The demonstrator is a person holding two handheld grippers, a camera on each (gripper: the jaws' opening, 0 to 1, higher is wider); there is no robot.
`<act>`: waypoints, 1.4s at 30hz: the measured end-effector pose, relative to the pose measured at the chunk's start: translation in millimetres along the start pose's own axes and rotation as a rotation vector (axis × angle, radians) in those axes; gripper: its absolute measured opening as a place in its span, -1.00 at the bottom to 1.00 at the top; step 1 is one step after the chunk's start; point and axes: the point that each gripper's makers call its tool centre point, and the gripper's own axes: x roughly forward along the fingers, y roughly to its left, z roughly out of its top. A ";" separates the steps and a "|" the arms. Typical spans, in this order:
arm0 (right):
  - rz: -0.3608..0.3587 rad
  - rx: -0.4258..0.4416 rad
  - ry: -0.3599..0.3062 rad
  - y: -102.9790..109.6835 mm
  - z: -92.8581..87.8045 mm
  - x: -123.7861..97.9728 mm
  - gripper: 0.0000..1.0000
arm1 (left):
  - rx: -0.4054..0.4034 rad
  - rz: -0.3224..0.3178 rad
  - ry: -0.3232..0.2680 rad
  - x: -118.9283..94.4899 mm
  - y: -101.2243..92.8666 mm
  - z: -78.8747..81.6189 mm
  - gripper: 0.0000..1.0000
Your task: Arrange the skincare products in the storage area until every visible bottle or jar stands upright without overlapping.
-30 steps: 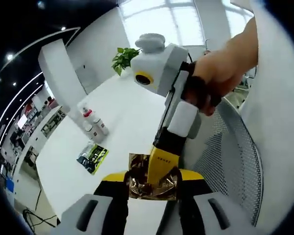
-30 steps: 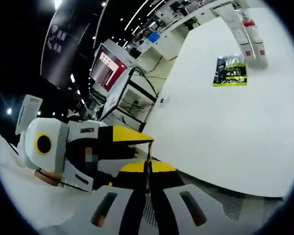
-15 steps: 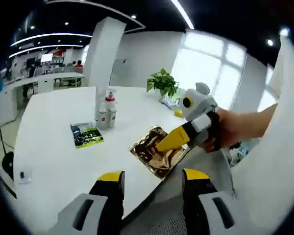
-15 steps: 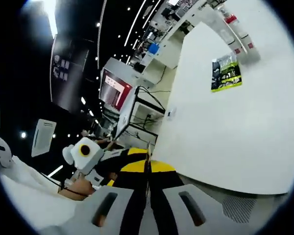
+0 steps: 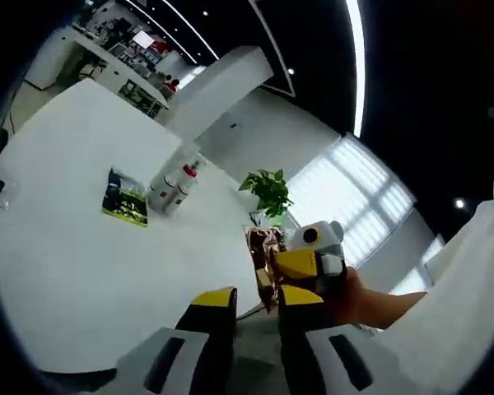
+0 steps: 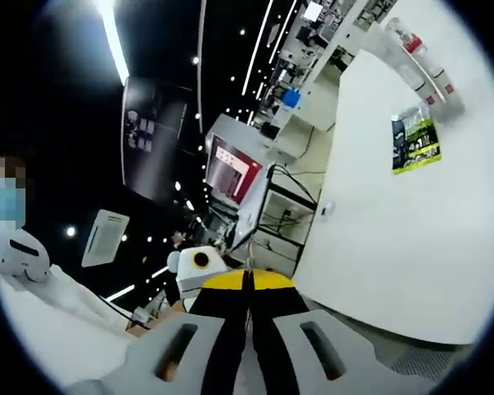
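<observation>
A crumpled gold foil pouch [image 5: 262,251] hangs off the table's near edge, and my right gripper [image 5: 295,265] is shut on it. The pouch's lower edge dips between the tips of my left gripper [image 5: 258,299], whose jaws stand a little apart. Two white bottles with red caps [image 5: 177,183] stand together far across the white table [image 5: 66,255]. In the right gripper view my right gripper [image 6: 249,282] is shut, with the pouch edge-on and barely visible. The bottles [image 6: 412,45] lie at the upper right there.
A green and black sachet [image 5: 123,199] lies flat near the bottles, and I also see the sachet [image 6: 416,140] in the right gripper view. A potted plant [image 5: 267,189] stands at the table's far side. A person's hand [image 5: 358,300] holds the right gripper.
The right gripper has lifted the gold pouch off the table and brought it close to the left jaws. The left jaws have narrowed. Both cameras have tilted.
</observation>
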 end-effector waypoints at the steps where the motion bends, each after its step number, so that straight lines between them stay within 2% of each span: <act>1: 0.000 -0.001 0.003 0.4 -2.3 0.7 -1.00 | -0.043 0.001 0.008 -0.2 0.0 -2.8 -0.64; 3: -0.008 -0.009 0.002 -1.0 -5.2 1.7 -1.00 | -0.102 -0.032 0.013 -0.9 -4.4 -5.5 -0.77; 9: -0.015 -0.011 -0.001 -2.0 -8.8 3.1 -1.00 | -0.184 -0.065 -0.007 -6.8 -5.9 -4.0 -0.95; 11: -0.041 -0.046 -0.010 -4.0 -8.8 4.6 -0.93 | -0.201 -0.073 -0.015 -8.6 -6.1 -3.1 -0.97; 13: -0.096 -0.111 -0.027 -11.5 -5.4 4.0 -0.85 | -0.213 -0.064 -0.026 -11.9 -3.4 -1.5 -0.99; 17: -0.078 -0.091 -0.036 -8.6 -4.1 3.2 -0.95 | -0.219 -0.052 -0.033 -20.6 0.3 0.8 -0.99; 21: -0.084 -0.131 0.000 -7.0 -10.6 7.4 -1.00 | -0.229 -0.042 -0.018 -24.8 4.1 -3.1 -0.99; 25: -0.081 -0.151 -0.021 -2.7 -11.0 11.0 -0.99 | -0.264 -0.055 -0.041 -29.9 4.2 -1.8 -0.99; 31: -0.088 -0.141 -0.013 -3.0 -18.5 17.6 -0.89 | -0.287 -0.070 -0.047 -34.2 2.2 -2.1 -0.99; 34: -0.131 -0.200 0.016 -6.1 -25.5 24.7 -0.66 | -0.282 -0.068 -0.036 -32.2 -0.5 -4.5 -0.99; 35: -0.131 -0.196 0.027 -5.4 -28.1 27.6 -0.65 | -0.280 -0.070 -0.029 -31.3 -1.8 -5.5 -0.99; 36: -0.118 -0.199 0.039 -2.7 -30.6 32.1 -0.69 | -0.276 -0.071 -0.019 -29.7 -3.8 -7.4 -0.99; 38: -0.114 -0.226 0.043 -0.3 -29.2 35.5 -0.93 | -0.266 -0.042 -0.006 -28.6 0.5 -10.9 -0.99; 42: -0.136 -0.212 0.065 -6.4 -25.9 37.6 -0.92 | -0.286 -0.030 -0.027 -29.6 5.7 -6.6 -0.99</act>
